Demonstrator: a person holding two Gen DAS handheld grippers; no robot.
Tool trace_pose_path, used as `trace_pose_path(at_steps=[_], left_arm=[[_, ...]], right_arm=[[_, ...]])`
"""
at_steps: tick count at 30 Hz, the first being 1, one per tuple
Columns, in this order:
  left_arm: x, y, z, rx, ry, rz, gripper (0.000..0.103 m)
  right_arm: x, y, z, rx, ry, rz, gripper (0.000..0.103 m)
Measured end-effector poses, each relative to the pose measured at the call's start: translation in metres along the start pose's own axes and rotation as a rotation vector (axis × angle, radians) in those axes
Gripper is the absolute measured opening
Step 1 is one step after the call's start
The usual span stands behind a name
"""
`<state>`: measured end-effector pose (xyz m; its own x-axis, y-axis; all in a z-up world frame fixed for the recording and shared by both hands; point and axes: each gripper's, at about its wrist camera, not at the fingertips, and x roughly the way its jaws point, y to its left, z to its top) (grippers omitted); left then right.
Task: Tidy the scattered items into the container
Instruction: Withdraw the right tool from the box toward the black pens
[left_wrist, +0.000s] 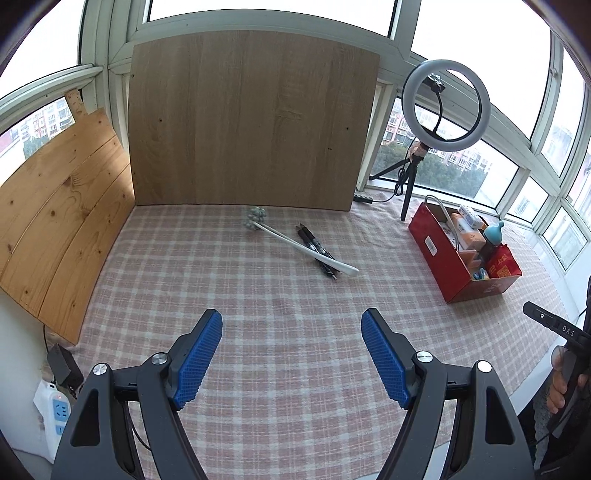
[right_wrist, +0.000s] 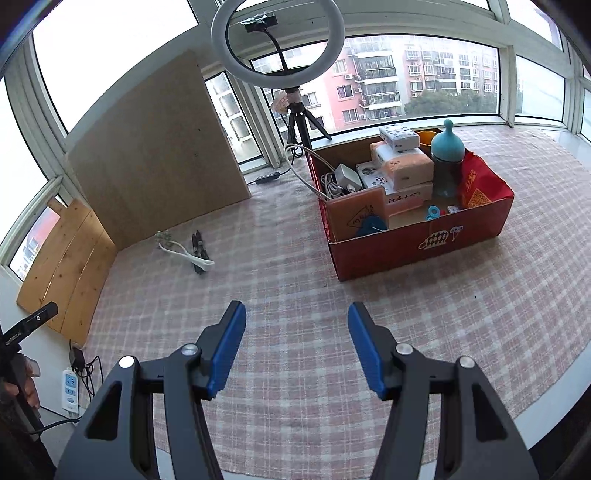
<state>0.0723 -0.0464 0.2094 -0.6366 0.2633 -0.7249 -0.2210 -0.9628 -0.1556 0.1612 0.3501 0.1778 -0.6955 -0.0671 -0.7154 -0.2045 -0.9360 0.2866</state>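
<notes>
Both claws hang spread and empty over the checked cloth (left_wrist: 295, 295), left gripper (left_wrist: 291, 354) and right gripper (right_wrist: 297, 345) alike. Off right sits the red box (right_wrist: 417, 251), packed already, a teal bottle (right_wrist: 447, 144) standing tall, so anything dropped in could knock it or perch and slide out. Out on the cloth: a long white massager (left_wrist: 306, 248) lying across black pens (left_wrist: 317, 248). Grab one and the other may roll away.

Bright window daylight, blown-out sky, sharp, fisheye-bent edges.
</notes>
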Motion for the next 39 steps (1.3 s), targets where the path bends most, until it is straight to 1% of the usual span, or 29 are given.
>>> trace_pose_path(at_steps=[4,8,10,15,18,19,21,26,30,33,39], left_arm=[[-0.002,0.010,0.010,-0.012,-0.030,-0.024,0.076],[0.011,0.012,0.019,-0.010,-0.030,-0.035,0.076],[0.017,0.013,0.024,-0.009,-0.030,-0.041,0.076],[0.033,0.015,0.035,-0.006,-0.031,-0.054,0.076],[0.043,0.016,0.042,-0.005,-0.030,-0.063,0.076],[0.048,0.017,0.043,-0.006,-0.021,-0.066,0.076],[0.062,0.016,0.045,-0.008,-0.003,-0.077,0.076],[0.095,0.010,0.046,0.002,0.051,-0.100,0.076],[0.114,0.004,0.044,0.022,0.090,-0.120,0.076],[0.120,0.002,0.043,0.032,0.102,-0.130,0.076],[0.122,0.004,0.044,0.033,0.092,-0.127,0.076]], right_arm=[[-0.011,0.003,0.001,0.028,-0.017,0.002,0.057],[-0.027,-0.002,0.006,0.049,-0.082,-0.041,0.057],[-0.033,-0.009,0.011,0.065,-0.123,-0.086,0.057],[-0.039,-0.033,0.026,0.112,-0.208,-0.234,0.057],[-0.037,-0.045,0.032,0.149,-0.241,-0.273,0.057],[-0.035,-0.048,0.033,0.161,-0.242,-0.271,0.057],[-0.025,-0.050,0.034,0.175,-0.209,-0.258,0.057],[0.007,-0.041,0.030,0.173,-0.112,-0.315,0.057],[0.028,-0.030,0.030,0.150,-0.060,-0.327,0.057],[0.038,-0.013,0.035,0.107,-0.050,-0.328,0.057],[0.056,0.025,0.046,0.001,-0.055,-0.321,0.057]])
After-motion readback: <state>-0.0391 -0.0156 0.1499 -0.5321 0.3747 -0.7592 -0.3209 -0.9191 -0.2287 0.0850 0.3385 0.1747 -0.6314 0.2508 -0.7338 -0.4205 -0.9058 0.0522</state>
